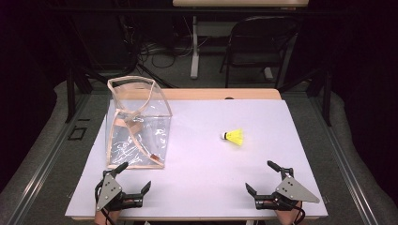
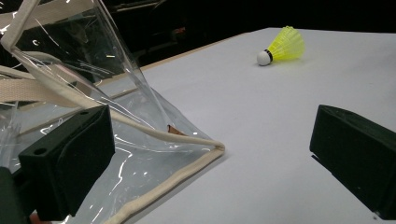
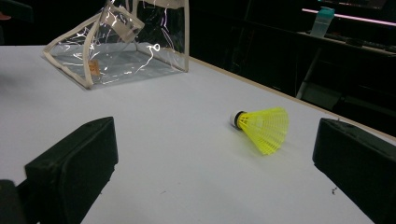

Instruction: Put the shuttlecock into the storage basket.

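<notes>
Lying on its side right of centre in the high view, the yellow shuttlecock [image 1: 233, 137] rests on the white table [image 1: 202, 187] with its white cork tip turned toward the left of the frame and its skirt fanned to the right. We judge it has been left in the open so either hand can get at it without anything in the way. In the right gripper view it sits just ahead of the jaws, right of middle, well apart from them.

At the upper left of the high view stands the clear plastic bag [image 1: 137, 123], trimmed in cream tape, its mouth gaping upward and its strap drooping inside. We take that open mouth as the likely place for the shuttlecock to go.

Our right tongs [image 1: 262, 176] wait at the lower right, jaws spread wide with nothing between them, pointed up the table toward the shuttlecock. Our left tongs [image 1: 136, 175] sit at the lower left, also spread and empty; in the left gripper view one jaw is right by the bag's bottom corner, well placed, we think, to steady it.
</notes>
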